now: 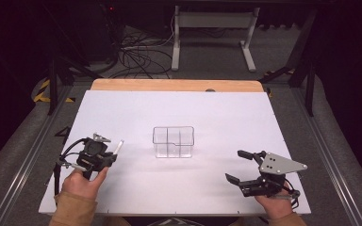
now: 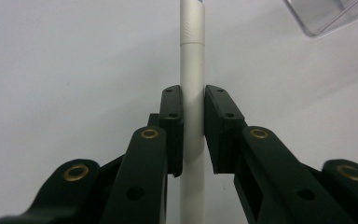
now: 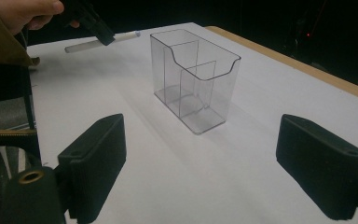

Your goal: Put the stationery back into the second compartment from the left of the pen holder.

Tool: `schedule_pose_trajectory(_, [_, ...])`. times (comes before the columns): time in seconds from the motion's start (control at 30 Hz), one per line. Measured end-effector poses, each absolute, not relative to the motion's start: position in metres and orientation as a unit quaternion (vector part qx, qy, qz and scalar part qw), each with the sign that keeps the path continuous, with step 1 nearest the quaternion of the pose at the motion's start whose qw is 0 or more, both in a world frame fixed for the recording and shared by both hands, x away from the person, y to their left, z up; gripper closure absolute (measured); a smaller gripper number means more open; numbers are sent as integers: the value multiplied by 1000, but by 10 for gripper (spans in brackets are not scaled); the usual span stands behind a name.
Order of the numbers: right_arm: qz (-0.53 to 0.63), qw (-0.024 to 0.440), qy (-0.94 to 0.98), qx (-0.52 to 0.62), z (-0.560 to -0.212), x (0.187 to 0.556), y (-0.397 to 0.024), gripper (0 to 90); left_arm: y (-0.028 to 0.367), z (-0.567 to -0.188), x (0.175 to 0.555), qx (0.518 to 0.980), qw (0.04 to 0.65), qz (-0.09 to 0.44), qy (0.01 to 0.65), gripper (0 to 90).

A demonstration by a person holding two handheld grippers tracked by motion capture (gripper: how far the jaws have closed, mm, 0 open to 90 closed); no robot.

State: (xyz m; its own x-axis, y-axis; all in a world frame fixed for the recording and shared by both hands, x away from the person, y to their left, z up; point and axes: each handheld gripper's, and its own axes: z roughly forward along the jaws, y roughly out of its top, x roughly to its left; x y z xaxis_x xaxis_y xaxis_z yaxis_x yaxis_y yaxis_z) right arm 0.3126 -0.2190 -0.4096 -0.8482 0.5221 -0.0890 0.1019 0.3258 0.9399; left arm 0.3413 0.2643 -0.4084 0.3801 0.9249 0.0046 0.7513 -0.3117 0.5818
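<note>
Only one obstacle on the white surface (image 1: 136, 108): a clear plastic divided organizer (image 1: 173, 141), standing upright near the middle. Open, bare room all around it, at 12, 3, 6 and 9 o'clock alike. At 8 o'clock from it, well apart, the left hand-held gripper (image 1: 111, 151), clamped on a white marker (image 2: 192, 93) jutting toward the organizer. At 4 o'clock, well apart, the right hand-held gripper (image 1: 238, 165), jaws spread wide, unobstructed lane to the organizer.

Around your flat white rectangular tabletop (image 1: 122, 113)
Beyond its far edge you have a pale wooden strip (image 1: 169, 85), then a white metal desk frame (image 1: 212, 21); tangled black cables (image 1: 136, 54) lie past its far-left corner.
</note>
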Motion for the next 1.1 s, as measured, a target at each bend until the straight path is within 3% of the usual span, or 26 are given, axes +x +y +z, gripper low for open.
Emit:
schedule_pose_trajectory(0.73, [547,188,791,198,-412,313,-218,165,268,-366,330,751,460,162,446,786])
schedule_pose_trajectory(1.1, [547,190,792,196,-412,313,-218,165,260,-351,331,735,527,163,395,787])
